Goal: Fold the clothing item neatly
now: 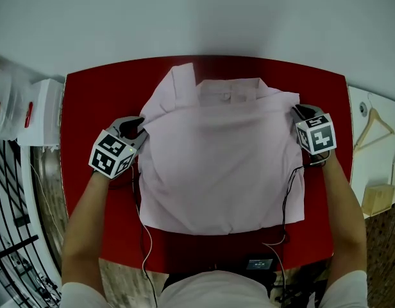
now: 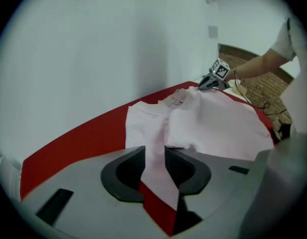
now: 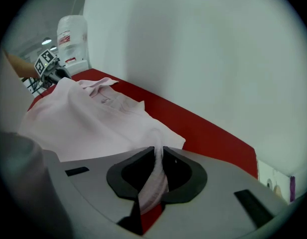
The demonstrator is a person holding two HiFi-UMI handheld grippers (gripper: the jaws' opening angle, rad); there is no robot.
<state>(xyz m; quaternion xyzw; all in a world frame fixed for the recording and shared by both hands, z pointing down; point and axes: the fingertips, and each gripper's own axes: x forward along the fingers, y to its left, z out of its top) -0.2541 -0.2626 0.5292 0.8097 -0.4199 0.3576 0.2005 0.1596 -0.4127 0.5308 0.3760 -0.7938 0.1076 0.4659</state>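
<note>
Pink shirt [image 1: 217, 165] lies flat on the red bench [image 1: 82, 108]. My right gripper [image 3: 159, 158] has its jaws pinching one side edge. My left gripper [image 2: 155, 159] has its jaws slack around the opposite edge. Risk, I'd judge: lifting now drags one side only and skews the fold.

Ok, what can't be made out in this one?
- Head view: jaws of the right gripper, mostly under its marker cube.
- Head view: the small dark device by the near edge of the table; its screen is too small to read.
- Right gripper view: label on the water jug, small and blurred.
- All views: underside of the shirt, covered by the shirt itself.
</note>
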